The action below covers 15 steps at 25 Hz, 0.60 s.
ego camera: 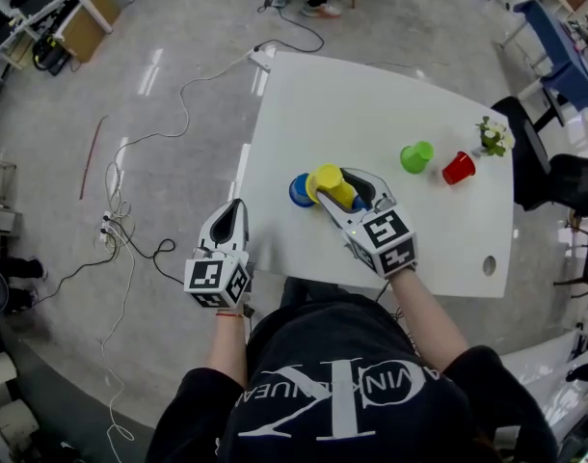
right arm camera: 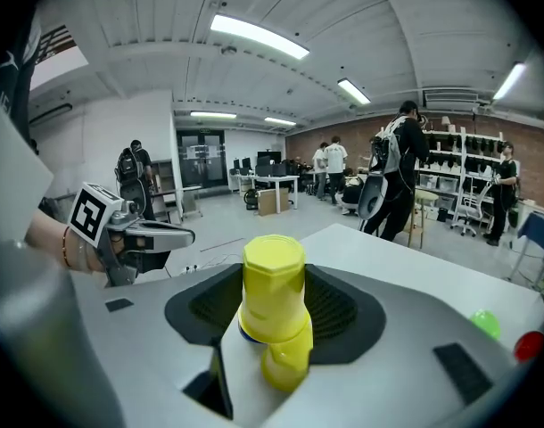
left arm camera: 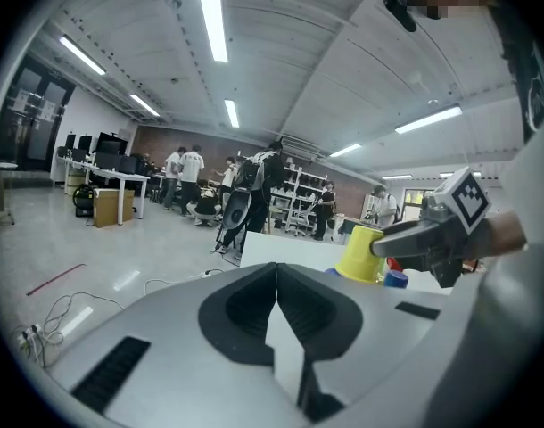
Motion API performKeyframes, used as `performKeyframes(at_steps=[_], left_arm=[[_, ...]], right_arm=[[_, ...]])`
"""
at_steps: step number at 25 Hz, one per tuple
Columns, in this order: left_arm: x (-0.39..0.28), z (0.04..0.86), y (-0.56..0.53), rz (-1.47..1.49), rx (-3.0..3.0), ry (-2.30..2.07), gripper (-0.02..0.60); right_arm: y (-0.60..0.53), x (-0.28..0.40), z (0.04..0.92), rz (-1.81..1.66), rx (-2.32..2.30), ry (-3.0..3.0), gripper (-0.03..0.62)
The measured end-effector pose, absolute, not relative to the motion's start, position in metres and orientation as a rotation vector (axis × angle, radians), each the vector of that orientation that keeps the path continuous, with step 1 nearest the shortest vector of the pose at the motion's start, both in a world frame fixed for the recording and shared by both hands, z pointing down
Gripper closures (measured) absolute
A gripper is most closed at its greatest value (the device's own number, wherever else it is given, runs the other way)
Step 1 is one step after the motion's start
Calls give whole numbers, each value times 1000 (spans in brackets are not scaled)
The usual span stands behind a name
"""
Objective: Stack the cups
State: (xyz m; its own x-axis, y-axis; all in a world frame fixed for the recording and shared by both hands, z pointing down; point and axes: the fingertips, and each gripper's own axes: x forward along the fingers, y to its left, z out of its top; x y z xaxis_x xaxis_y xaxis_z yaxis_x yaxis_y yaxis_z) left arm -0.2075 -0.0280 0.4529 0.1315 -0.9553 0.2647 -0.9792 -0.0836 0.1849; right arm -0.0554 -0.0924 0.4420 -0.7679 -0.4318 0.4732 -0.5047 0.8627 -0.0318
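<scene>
The blue cup [ego camera: 298, 191] is mostly hidden behind the yellow cup [ego camera: 329, 181]; I cannot tell whether they touch. The right gripper [ego camera: 338, 189] clamps the smooth plastic yellow cup, with the blue one at its 9 o'clock. The green cup [ego camera: 415, 156] and red cup [ego camera: 458, 168] sit at 3 o'clock on the glossy white tabletop [ego camera: 371, 104]. The left gripper [ego camera: 234, 206], jaws together and empty, hangs at 7 o'clock

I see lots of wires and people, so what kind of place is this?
Probably a lab or workshop: a big open room with cables across the floor, desks with computers, and storage shelves.
</scene>
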Motion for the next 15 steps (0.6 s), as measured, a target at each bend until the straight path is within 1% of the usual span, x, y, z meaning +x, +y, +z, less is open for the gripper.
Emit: performKeyframes(at_steps=[7, 15], left_arm=[[-210, 454, -28, 108, 2103, -1874, 577], [-210, 451, -32, 97, 2132, -1844, 577]], right_arm=[[-92, -56, 443, 193, 694, -2561, 361], [-88, -51, 432, 219, 726, -2593, 324]])
